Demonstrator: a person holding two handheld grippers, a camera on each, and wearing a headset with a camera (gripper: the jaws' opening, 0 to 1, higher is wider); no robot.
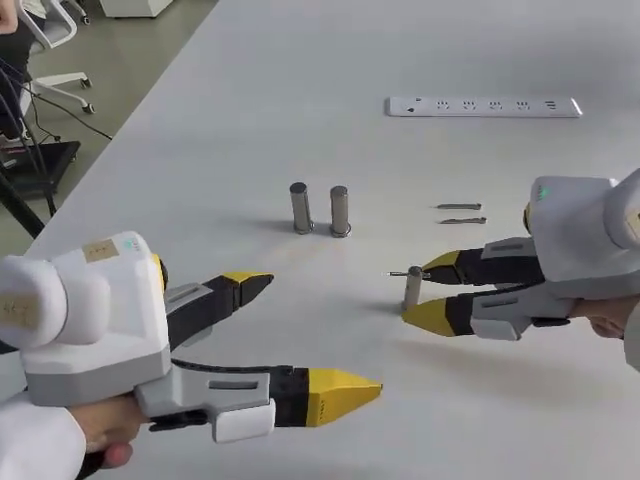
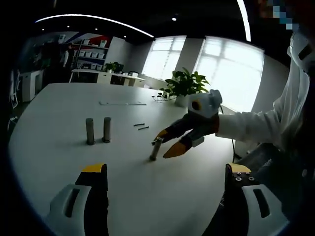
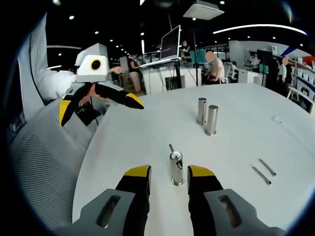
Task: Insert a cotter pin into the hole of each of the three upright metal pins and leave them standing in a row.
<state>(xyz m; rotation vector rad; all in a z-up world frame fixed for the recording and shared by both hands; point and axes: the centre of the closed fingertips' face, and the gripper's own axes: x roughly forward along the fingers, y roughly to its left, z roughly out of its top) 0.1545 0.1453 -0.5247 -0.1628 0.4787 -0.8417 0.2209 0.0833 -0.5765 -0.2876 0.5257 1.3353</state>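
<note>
Now | left claw [image 1: 325,333] agape | right claw [image 1: 414,293] apart, straddling smooth cylindrical metal pin [image 3: 176,169]

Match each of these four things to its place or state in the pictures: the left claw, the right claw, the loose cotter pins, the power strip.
Column one:
1 left claw
2 right claw
3 loose cotter pins
4 power strip

Column two:
A white, toward the far side of the table
B open, one jaw on either side of the upright metal pin that has a cotter pin sticking out near its top
C open, nothing between the jaws
D thin, lying side by side, to the right of the two bare metal pins

Pairs: 1-C, 2-B, 3-D, 4-A.
</note>
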